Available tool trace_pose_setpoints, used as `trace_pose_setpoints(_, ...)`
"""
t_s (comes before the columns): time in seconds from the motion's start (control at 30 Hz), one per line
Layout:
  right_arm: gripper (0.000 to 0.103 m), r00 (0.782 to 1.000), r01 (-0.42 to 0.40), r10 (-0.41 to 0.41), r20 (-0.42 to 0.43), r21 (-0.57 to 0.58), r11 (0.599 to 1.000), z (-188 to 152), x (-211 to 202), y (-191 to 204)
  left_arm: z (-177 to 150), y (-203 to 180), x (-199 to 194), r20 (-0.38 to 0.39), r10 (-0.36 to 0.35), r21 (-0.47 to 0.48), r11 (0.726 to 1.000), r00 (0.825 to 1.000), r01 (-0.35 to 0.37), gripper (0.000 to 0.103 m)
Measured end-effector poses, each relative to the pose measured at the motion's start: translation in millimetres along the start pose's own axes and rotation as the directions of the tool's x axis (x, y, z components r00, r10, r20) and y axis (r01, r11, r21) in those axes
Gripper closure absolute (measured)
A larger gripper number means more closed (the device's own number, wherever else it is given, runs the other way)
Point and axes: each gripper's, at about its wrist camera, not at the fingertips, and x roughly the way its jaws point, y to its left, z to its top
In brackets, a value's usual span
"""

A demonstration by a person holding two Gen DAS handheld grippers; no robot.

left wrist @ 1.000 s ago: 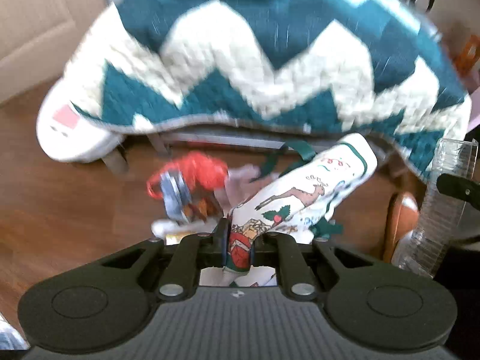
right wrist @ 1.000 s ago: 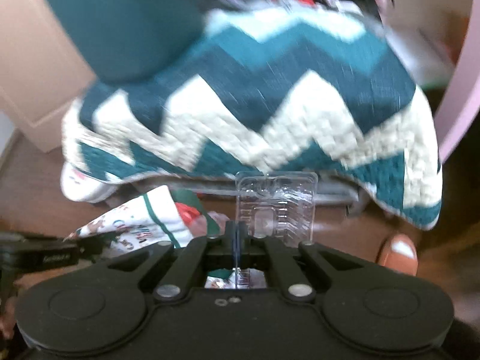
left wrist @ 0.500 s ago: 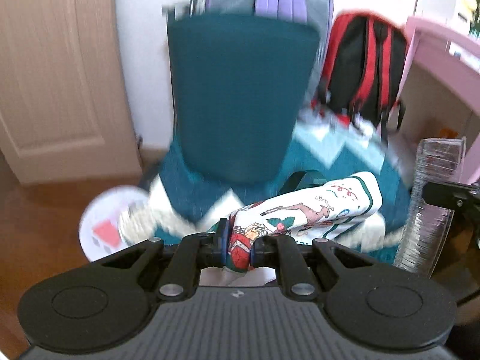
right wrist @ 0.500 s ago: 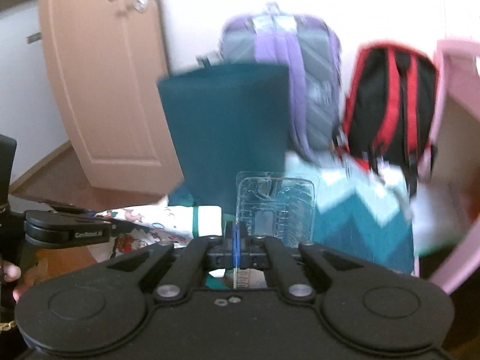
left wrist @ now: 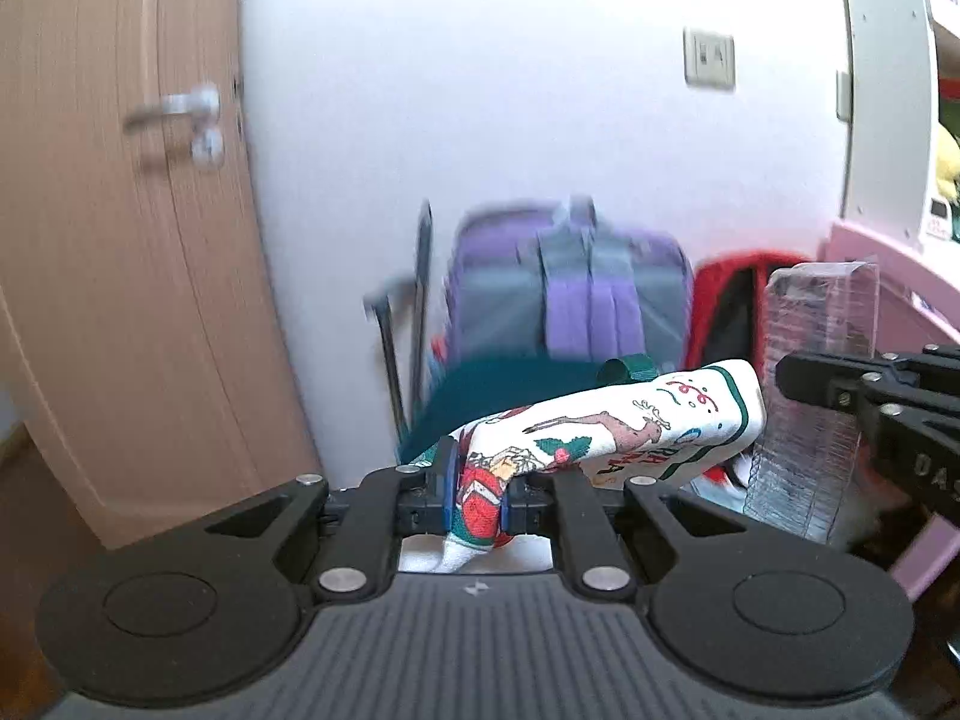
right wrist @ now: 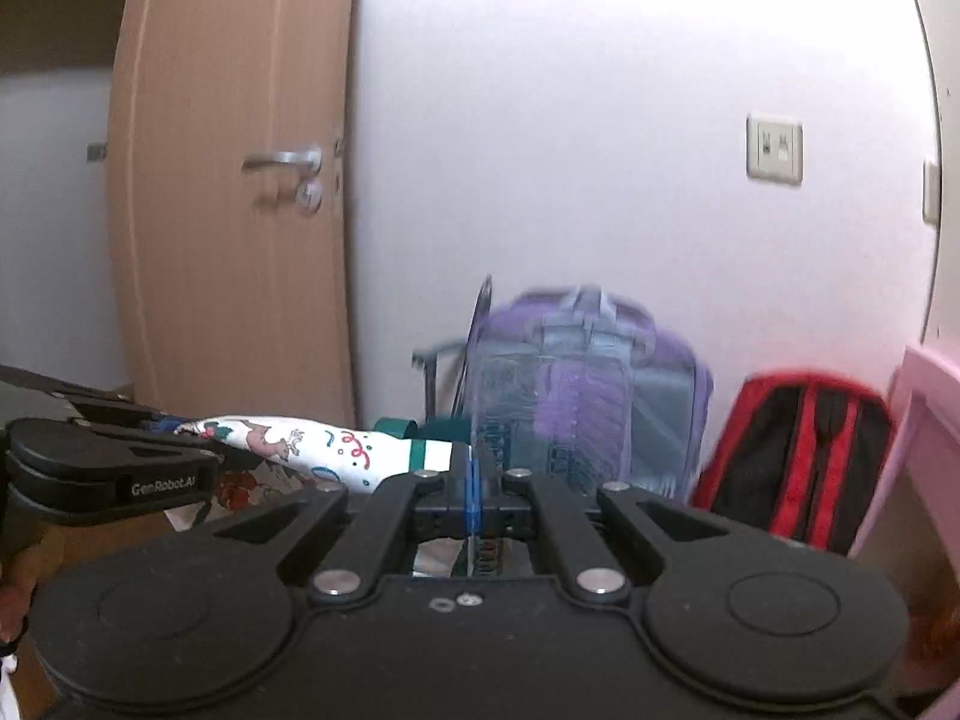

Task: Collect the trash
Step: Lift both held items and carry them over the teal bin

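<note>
My left gripper is shut on a white bag printed with reindeer and holly, which sticks out up and to the right. In the right wrist view that printed bag shows at the left, with the left gripper clamped on it. My right gripper is shut on the thin edge of a clear plastic blister pack standing upright in front of it. From the left wrist view the clear pack appears at the right, held by the right gripper's black fingers.
A white wall with a socket faces me. A tan door with a metal handle is at the left. A purple backpack and a red-and-black backpack lean on the wall. A pink furniture edge stands at right.
Both grippers have risen with their loads. The zigzag blanket, floor and red item dropped out of view; the wall, door handle and backpacks now fill the frames.
</note>
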Motion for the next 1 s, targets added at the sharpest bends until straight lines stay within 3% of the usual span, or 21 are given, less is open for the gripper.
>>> trace_pose_setpoints(0.17, 0.102, 0.999, 0.014, -0.015, 0.032, 0.036, 0.999, 32.1, 37.2, -5.0, 43.4, -4.2, 19.5, 0.059, 0.075, 0.057, 0.995, 0.995, -0.078, 0.090)
trace_pose_setpoints(0.33, 0.102, 0.999, 0.001, -0.005, 0.036, 0.105, 0.995, 38.5, 80.3, -16.5, 56.5, 2.7, 62.0, 0.045, 0.108, 0.047, 0.993, 0.993, -0.110, 0.090)
trace_pose_setpoints(0.73, 0.102, 0.998, -0.066, 0.069, -0.011, 0.172, 0.983, -12.0, 170.0, -29.9, 11.3, 7.0, 172.0, -0.103, 0.124, 0.062, 0.991, 0.987, -0.118, 0.090)
trace_pose_setpoints(1.0, 0.100, 0.990, -0.094, 0.114, -0.085, 0.208, 0.974, -39.3, 192.1, -30.4, -22.2, -10.8, 203.6, -0.192, 0.082, 0.133, 0.989, 0.978, -0.057, 0.090)
